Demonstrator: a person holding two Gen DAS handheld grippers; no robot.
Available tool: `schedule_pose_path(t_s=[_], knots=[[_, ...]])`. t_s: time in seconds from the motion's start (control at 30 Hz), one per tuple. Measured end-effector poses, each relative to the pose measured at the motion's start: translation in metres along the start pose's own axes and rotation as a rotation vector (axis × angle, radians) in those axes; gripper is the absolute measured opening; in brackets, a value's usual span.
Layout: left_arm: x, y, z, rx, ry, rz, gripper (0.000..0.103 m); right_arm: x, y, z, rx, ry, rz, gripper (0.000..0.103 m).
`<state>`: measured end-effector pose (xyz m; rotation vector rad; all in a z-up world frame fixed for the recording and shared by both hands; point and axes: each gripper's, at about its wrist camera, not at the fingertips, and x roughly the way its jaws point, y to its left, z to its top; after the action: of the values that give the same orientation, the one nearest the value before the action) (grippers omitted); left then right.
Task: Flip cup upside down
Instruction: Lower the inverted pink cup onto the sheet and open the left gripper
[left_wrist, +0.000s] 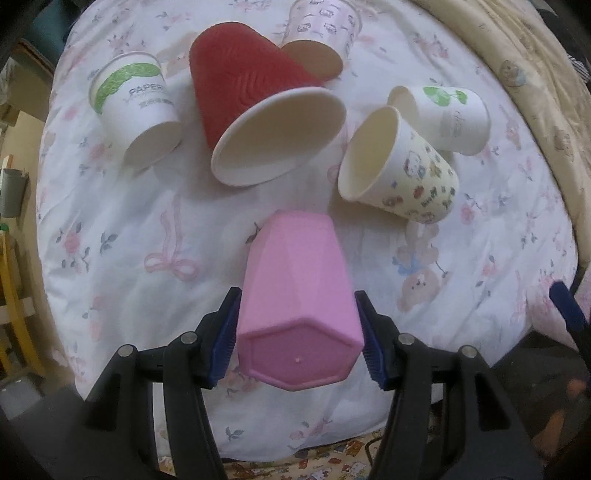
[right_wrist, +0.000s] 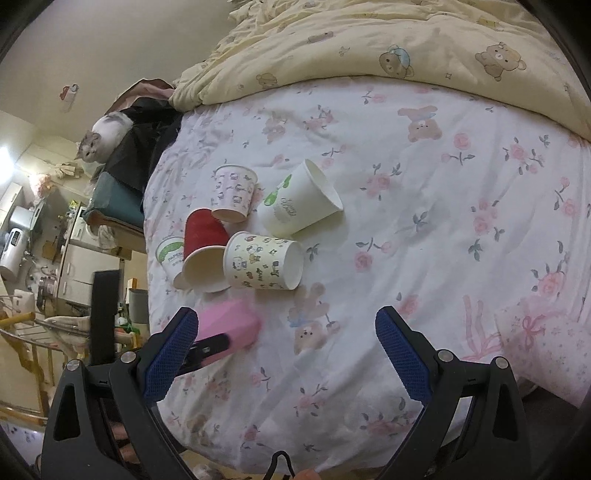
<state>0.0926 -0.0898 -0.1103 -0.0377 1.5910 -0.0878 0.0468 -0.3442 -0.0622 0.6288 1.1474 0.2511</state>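
Note:
A pink faceted cup (left_wrist: 295, 295) sits between the blue pads of my left gripper (left_wrist: 297, 339). Its flat base faces the camera and its mouth points away toward the bed. The gripper is shut on its sides. In the right wrist view the same pink cup (right_wrist: 229, 325) shows at lower left, with a left finger (right_wrist: 208, 347) across it. My right gripper (right_wrist: 284, 354) is open and empty above the floral sheet, to the right of the pink cup.
Several paper cups lie on their sides on the floral sheet (left_wrist: 129, 229): a red one (left_wrist: 258, 110), a "PAPER" one (left_wrist: 136, 107), a cartoon one (left_wrist: 399, 170), a white leaf one (left_wrist: 443, 114). A yellow quilt (right_wrist: 369, 44) lies behind. A cat (right_wrist: 105, 136) sits at the bed's far corner.

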Motion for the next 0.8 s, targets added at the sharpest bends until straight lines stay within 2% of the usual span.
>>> schedule_pose_path(t_s=[0.13, 0.27, 0.33, 0.4, 0.47, 0.6, 0.73, 0.77, 0.8], knots=[[0.002, -0.002, 0.016, -0.002, 0.005, 0.017, 0.056, 0.001, 0.003, 0.0, -0.009, 0.01, 0.015, 0.099], [0.013, 0.0, 0.027, -0.025, 0.027, -0.002, 0.059, 0.002, 0.006, 0.0, -0.015, 0.012, 0.027, 0.099], [0.015, -0.002, 0.029, -0.015, 0.023, 0.015, 0.065, 0.002, 0.005, 0.0, -0.014, 0.014, 0.025, 0.099], [0.015, -0.006, 0.027, 0.013, -0.001, 0.031, 0.075, 0.002, 0.004, 0.0, -0.011, 0.016, 0.022, 0.099], [0.014, -0.009, 0.026, 0.04, -0.025, 0.059, 0.08, 0.003, 0.002, 0.0, 0.001, 0.02, 0.027, 0.099], [0.009, -0.007, 0.025, 0.011, -0.04, 0.036, 0.08, 0.004, 0.0, 0.001, 0.012, 0.024, 0.026, 0.099], [-0.008, -0.005, 0.024, 0.021, -0.098, 0.047, 0.081, 0.005, 0.002, 0.001, -0.002, 0.02, 0.023, 0.099], [-0.014, -0.004, 0.023, 0.015, -0.116, 0.037, 0.085, 0.005, 0.002, 0.001, -0.002, 0.022, 0.022, 0.099], [-0.017, -0.003, 0.022, 0.012, -0.126, 0.029, 0.098, 0.005, 0.001, 0.001, 0.0, 0.023, 0.023, 0.099]])
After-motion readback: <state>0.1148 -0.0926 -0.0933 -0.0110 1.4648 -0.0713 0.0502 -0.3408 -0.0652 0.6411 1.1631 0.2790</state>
